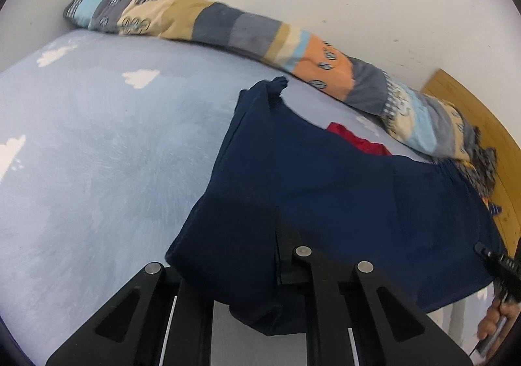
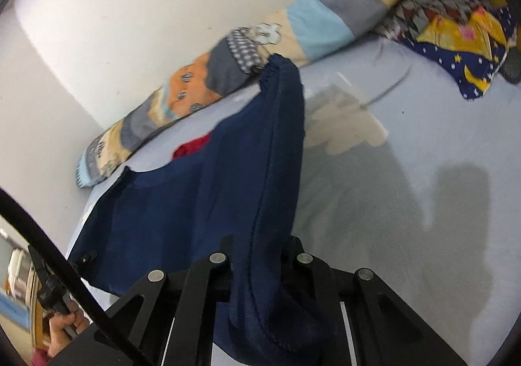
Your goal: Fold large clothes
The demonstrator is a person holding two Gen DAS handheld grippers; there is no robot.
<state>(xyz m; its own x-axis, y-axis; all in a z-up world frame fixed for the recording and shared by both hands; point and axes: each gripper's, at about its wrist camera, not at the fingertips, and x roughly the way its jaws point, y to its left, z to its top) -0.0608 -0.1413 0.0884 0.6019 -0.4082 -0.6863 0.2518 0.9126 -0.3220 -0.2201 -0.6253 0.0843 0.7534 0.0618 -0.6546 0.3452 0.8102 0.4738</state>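
Left gripper [image 1: 260, 255]: pinching the near edge of the navy garment [image 1: 325, 183].
Right gripper [image 2: 260, 255]: clamped on a bunched fold of the same garment [image 2: 202, 203].
Garment: stretched ahead of both grippers over the pale blue bed [image 1: 97, 151].
Beyond it: red cloth [image 1: 355, 139], patchwork quilt [image 1: 228, 27] along the wall.

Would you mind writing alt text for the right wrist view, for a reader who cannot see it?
The right gripper is clamped on a bunched edge of a navy garment, which hangs stretched above a pale blue bed sheet. A patchwork bolster lies along the white wall, with a red item showing behind the garment and a starry yellow-and-navy cloth at the far corner.
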